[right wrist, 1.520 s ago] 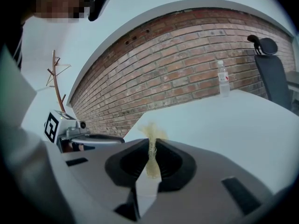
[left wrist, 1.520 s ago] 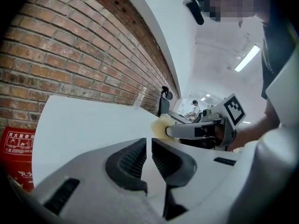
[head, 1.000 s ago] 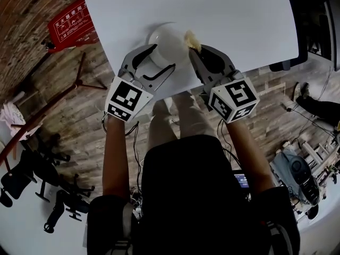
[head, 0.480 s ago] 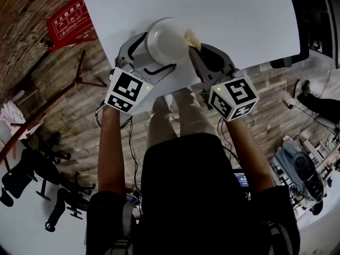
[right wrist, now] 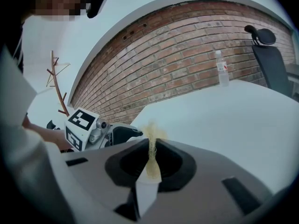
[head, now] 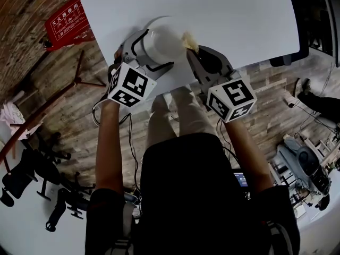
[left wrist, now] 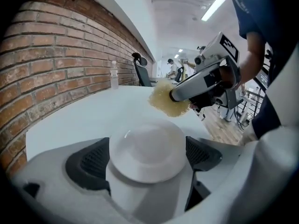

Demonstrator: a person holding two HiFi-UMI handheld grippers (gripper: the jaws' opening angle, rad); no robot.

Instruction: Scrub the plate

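A white plate (head: 161,40) (left wrist: 147,153) lies on the white table (head: 228,15), near its front edge. My left gripper (head: 158,51) (left wrist: 147,158) straddles the plate. Its jaws have just been opening and now stand wide, with the plate between the dark pads (left wrist: 88,163) and a thin gap on each side. My right gripper (head: 190,51) (right wrist: 152,149) is shut on a thin yellow sponge (head: 190,40) (right wrist: 153,160) (left wrist: 168,99). The sponge hangs just off the plate's right rim.
A clear water bottle (left wrist: 114,74) (right wrist: 222,68) stands far back on the table by the brick wall (left wrist: 56,64). An office chair (right wrist: 266,45) sits beyond it. A red sign (head: 69,20) and a coat rack (head: 58,97) are on the wooden floor to the left.
The left gripper's jaws have spread wider round the plate and the gripper has sunk towards the table, its marker cube sliding up and left. The right gripper and sponge have stayed put.
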